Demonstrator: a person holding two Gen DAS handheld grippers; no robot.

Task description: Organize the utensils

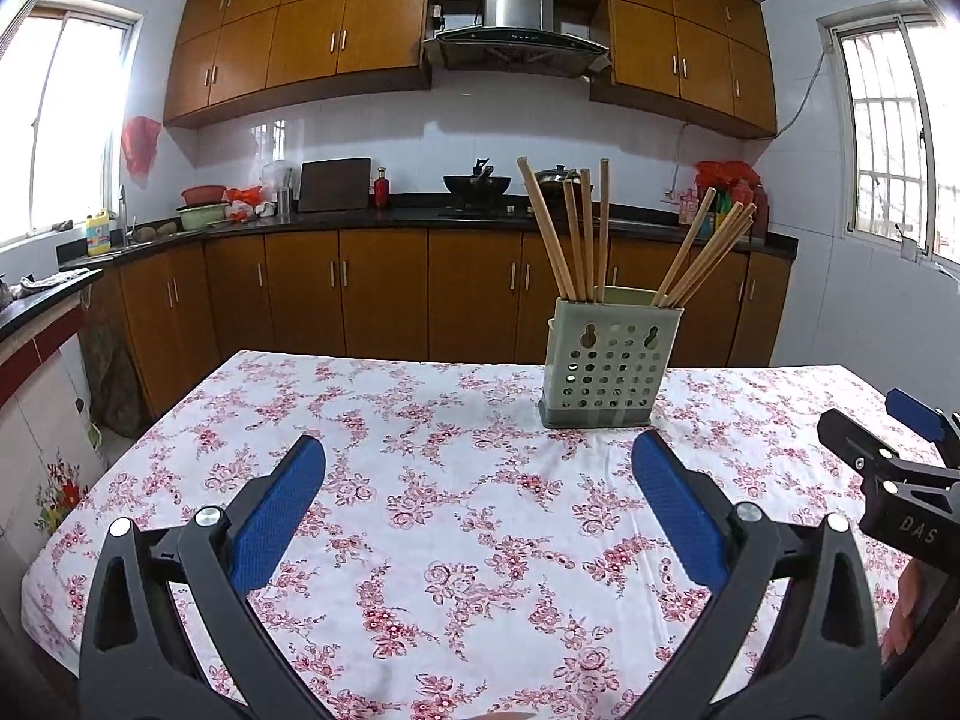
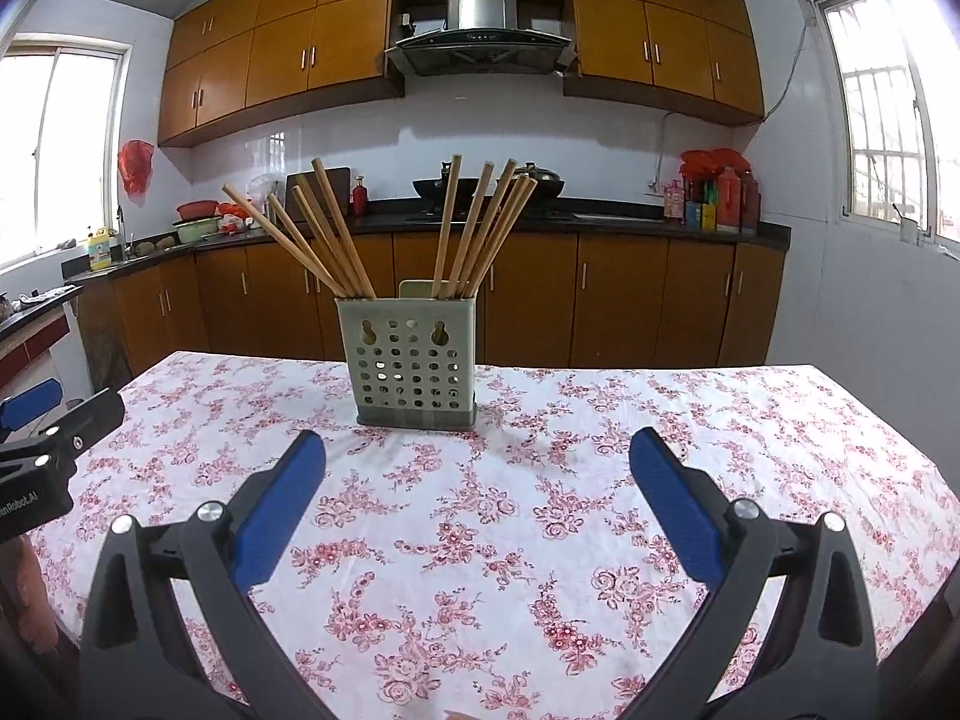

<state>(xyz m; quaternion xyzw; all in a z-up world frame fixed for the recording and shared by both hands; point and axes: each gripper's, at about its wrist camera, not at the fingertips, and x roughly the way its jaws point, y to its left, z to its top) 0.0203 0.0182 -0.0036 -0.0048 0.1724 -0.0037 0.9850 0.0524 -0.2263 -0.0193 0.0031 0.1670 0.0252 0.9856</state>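
Chopstick holder (image 2: 414, 360) ahead of right gripper (image 2: 477, 456) — apart.

A floral tablecloth (image 1: 456, 516) lies before wooden cabinets (image 1: 384, 294), range hood (image 1: 516, 18).

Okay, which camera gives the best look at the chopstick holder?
The right wrist view: the chopstick holder stands near centre, and both chopstick bunches fan clear of each other. The left wrist view shows it right of centre, the bunches less spread.

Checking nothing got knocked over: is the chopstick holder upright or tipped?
Upright. The chopstick holder sits flat on its base on the tablecloth, with the chopsticks standing inside it, fanned out left and right.
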